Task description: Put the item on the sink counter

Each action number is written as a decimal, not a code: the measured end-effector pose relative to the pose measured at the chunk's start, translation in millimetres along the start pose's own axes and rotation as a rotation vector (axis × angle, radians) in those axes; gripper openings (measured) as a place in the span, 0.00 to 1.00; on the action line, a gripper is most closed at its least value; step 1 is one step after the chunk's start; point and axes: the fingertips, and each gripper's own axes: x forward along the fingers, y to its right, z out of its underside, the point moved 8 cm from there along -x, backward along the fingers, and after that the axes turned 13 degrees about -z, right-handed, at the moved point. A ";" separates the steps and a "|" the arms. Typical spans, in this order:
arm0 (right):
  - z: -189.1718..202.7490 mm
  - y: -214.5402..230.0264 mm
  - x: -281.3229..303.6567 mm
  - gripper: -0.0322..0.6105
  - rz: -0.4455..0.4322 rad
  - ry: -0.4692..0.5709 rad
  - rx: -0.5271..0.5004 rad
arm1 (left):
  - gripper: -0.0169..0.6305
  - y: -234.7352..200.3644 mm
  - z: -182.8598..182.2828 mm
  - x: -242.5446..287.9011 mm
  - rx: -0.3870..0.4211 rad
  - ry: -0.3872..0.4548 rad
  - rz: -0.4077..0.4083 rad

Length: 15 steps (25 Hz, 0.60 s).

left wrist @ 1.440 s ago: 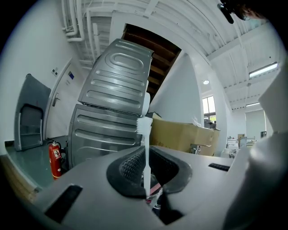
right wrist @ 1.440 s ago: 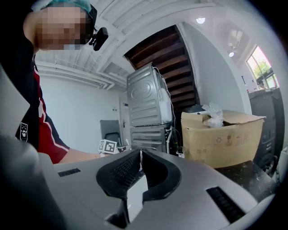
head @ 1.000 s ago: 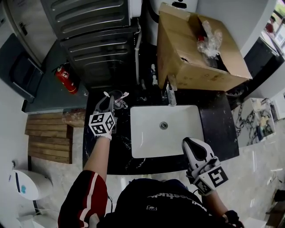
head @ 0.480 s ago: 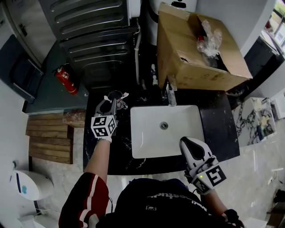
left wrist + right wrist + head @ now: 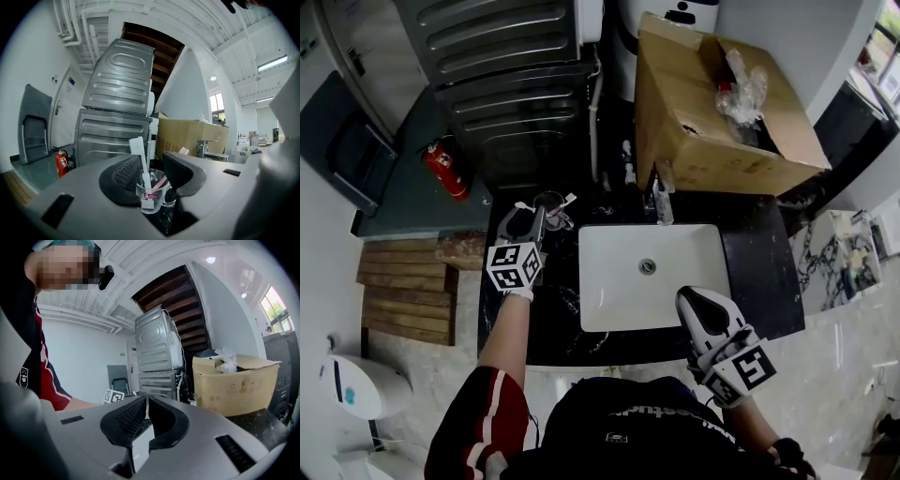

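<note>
A clear glass cup [image 5: 152,196] with a white toothbrush [image 5: 138,151] and a pink item in it stands on the black sink counter [image 5: 534,319], left of the white basin [image 5: 619,286]. My left gripper [image 5: 147,171] has its jaws on either side of the cup; they are opening, and narrow gaps show beside the glass. From the head view the cup [image 5: 551,204] sits just beyond the left gripper [image 5: 528,223]. My right gripper [image 5: 697,302] hovers at the counter's front edge, shut with nothing in it; its tips meet in the right gripper view [image 5: 146,401].
A chrome faucet [image 5: 660,201] stands behind the basin. An open cardboard box [image 5: 703,141] with crumpled plastic rests on the counter's back right. A grey metal machine [image 5: 506,84] stands behind the counter, and a red fire extinguisher [image 5: 445,171] sits on the floor to the left.
The left gripper's jaws have spread apart around the cup and the gripper has drawn back slightly toward me. The cup stays on the counter. The right gripper has barely shifted.
</note>
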 end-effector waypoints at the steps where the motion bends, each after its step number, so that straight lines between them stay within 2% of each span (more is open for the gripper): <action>1: -0.3 -0.9 -0.9 0.11 -0.002 0.000 -0.003 | 0.25 0.0 -2.2 -0.3 -0.001 0.003 0.004; 6: -2.0 -4.3 -7.1 0.11 -0.002 0.002 -0.007 | 0.34 1.2 -6.3 0.8 0.013 -0.016 0.013; 15: -3.2 -5.0 -17.4 0.11 0.018 0.015 0.000 | 0.34 10.3 2.7 3.7 0.057 -0.062 0.027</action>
